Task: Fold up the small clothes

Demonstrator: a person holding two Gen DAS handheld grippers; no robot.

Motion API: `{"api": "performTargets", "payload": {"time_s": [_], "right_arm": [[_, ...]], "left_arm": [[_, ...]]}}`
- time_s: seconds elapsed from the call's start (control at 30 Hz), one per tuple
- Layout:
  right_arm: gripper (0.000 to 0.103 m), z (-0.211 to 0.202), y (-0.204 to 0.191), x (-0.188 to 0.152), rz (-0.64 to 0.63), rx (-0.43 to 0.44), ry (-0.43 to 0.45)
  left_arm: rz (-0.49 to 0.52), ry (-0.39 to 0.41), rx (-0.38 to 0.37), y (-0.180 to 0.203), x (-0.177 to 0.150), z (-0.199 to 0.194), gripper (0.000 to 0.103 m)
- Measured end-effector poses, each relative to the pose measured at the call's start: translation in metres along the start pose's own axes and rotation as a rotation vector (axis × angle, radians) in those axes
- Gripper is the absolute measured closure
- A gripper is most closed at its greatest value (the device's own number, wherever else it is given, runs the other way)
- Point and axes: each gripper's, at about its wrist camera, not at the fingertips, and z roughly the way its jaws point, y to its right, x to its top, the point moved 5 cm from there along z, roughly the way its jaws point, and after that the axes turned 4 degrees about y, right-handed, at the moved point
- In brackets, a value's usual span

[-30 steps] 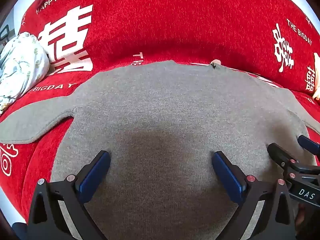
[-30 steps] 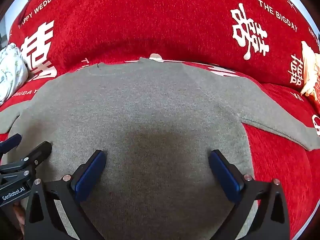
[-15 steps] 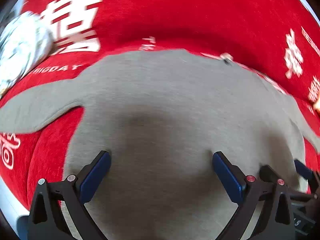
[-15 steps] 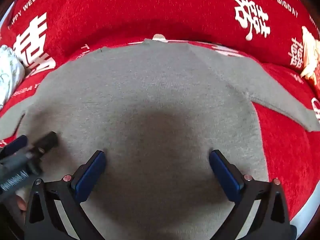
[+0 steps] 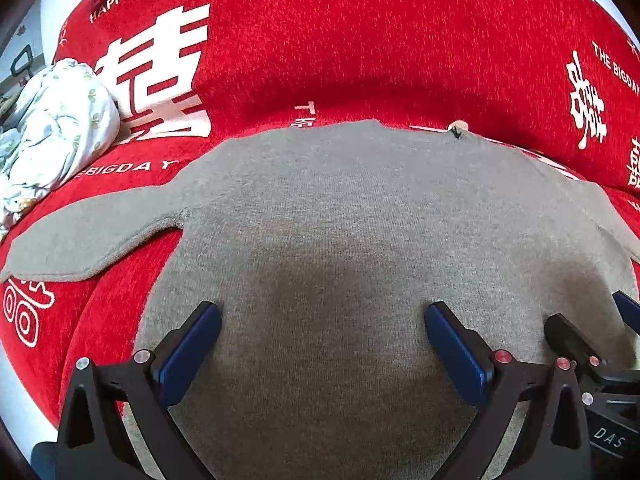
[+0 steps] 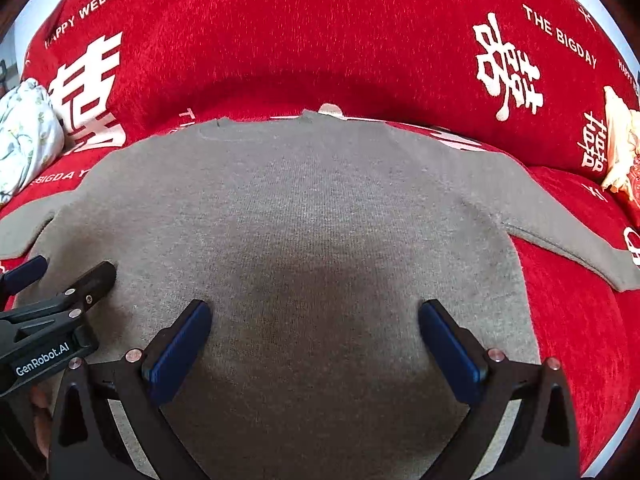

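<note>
A small grey knit sweater (image 5: 340, 208) lies flat on a red sofa cover, collar at the far side, both sleeves spread out. It also shows in the right wrist view (image 6: 312, 208). My left gripper (image 5: 322, 316) is open and empty over the sweater's near left part. My right gripper (image 6: 314, 312) is open and empty over its near right part. The left sleeve (image 5: 88, 236) reaches out left; the right sleeve (image 6: 568, 236) reaches out right. Each gripper shows at the edge of the other's view, the right one (image 5: 592, 332) and the left one (image 6: 68, 280).
The red sofa cover (image 5: 360, 40) with white lettering rises as a backrest behind the sweater. A bundled white floral cloth (image 5: 52, 128) lies at the far left. A cream and orange item (image 6: 620, 152) sits at the far right of the seat.
Both grippers dipped forward over the sweater half a second ago, then came back to about where they were. The sweater has not moved. Both stay open.
</note>
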Motion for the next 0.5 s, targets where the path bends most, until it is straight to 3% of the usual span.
{"api": "performTargets", "payload": {"time_s": [0.27,0.5], "right_arm": [[0.000,0.0016,0.0002,-0.0008,0.004,-0.002,-0.019],[0.000,0.0071,0.0001,0.0059,0.001,-0.011,-0.133]], "left_arm": [[0.003,-0.027,0.000,0.0007,0.0030,0.0041,0.000],[0.003,-0.146,0.002,0.0013,0.0085,0.0106,0.000]]}}
